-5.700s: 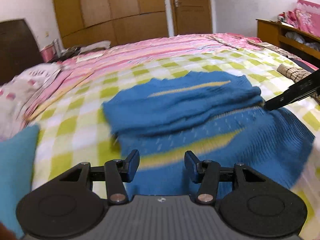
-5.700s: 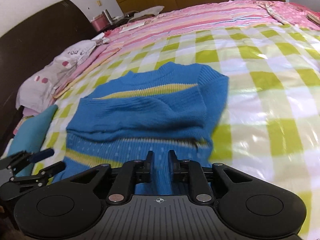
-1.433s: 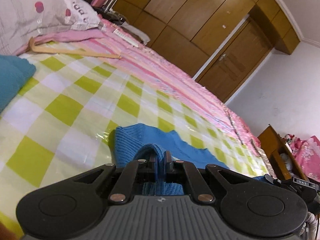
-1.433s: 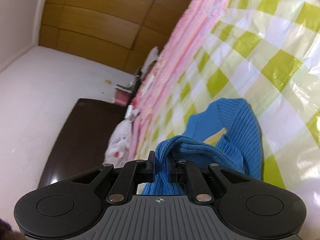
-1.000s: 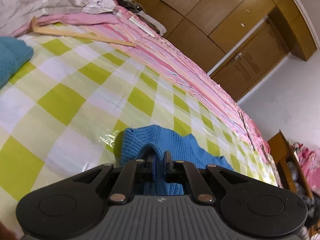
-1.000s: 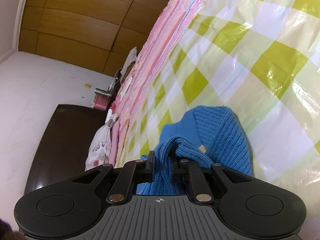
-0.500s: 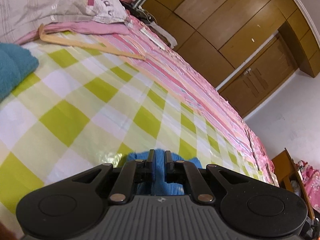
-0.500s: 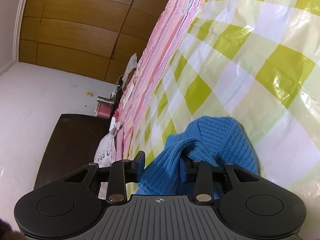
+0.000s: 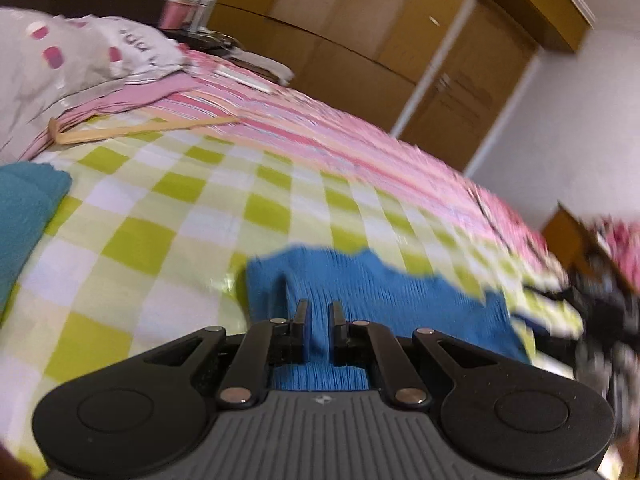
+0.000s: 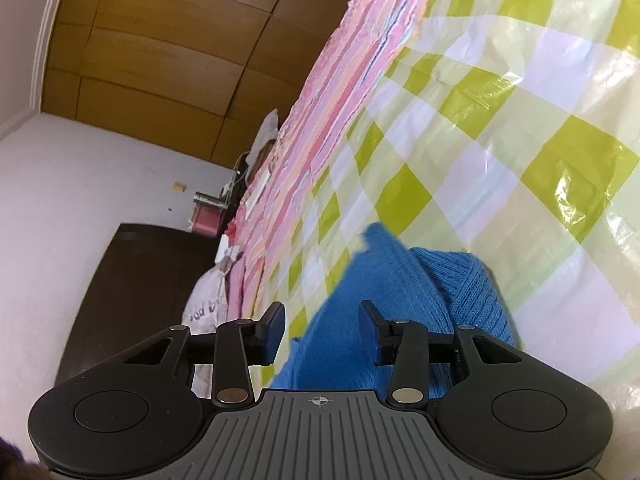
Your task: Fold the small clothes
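A blue knit sweater [image 9: 380, 280] lies folded on the green-and-white checked bed cover [image 9: 168, 240]. In the left wrist view my left gripper [image 9: 319, 314] is shut on a raised fold of the sweater's near edge, with blue fabric pinched between the pads. In the right wrist view the sweater [image 10: 460, 280] lies bunched under my right gripper [image 10: 322, 322]. The right jaws are opening. The knit runs between the fingers, but the pads stand clear of it on both sides.
A teal folded cloth [image 9: 24, 208] lies at the left. A wooden hanger [image 9: 140, 128] and a spotted pillow [image 9: 60, 60] lie further back on the pink striped bedding [image 9: 320, 128]. Wooden wardrobes [image 9: 360, 32] stand behind. A dark headboard [image 10: 132, 280] is at the left in the right wrist view.
My right gripper's jaws have spread and let go of the sweater fold. My left gripper has stayed shut on the sweater while moving and rolling, and more of the sweater now shows.
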Demonstrator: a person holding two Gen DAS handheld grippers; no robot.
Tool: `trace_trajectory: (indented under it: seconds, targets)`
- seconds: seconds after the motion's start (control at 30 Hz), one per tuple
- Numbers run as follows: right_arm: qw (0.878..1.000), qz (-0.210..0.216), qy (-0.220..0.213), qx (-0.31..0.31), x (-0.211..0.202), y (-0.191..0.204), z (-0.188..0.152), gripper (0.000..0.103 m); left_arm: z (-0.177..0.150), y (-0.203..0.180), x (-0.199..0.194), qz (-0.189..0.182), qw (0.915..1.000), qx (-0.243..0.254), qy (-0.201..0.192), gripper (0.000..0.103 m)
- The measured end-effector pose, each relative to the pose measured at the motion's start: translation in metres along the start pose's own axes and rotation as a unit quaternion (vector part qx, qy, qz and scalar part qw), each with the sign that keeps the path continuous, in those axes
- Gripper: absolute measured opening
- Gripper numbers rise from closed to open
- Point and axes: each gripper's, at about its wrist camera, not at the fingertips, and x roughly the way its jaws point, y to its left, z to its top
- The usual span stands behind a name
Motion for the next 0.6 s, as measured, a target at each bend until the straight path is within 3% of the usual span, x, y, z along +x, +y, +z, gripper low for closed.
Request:
trace_trajectory:
  seconds: [0.2,0.3,0.43,0.6]
  targets:
    - [0.998,-0.015,0.018,-0.063,-0.006,0.013,-0.012,0.041,-0.020,-0.024,0.004,-0.020,0.9964,0.072,0.038,0.012]
    - [0.992,-0.033,0.032,-0.115,-0.009,0.021,-0.024,0.041,-0.016,-0.030,0.022,-0.023,0.9957,0.076,0.049,0.013]
    - [0.978,-0.077,0.049,-0.188,-0.013,0.027,-0.042,0.041,0.002,-0.026,0.052,0.017,0.9972,0.059,0.043,0.014]
    - [0.961,-0.116,0.055,-0.247,-0.021,0.027,-0.056,0.040,0.018,0.000,0.068,0.096,0.9950,-0.015,0.025,0.015]
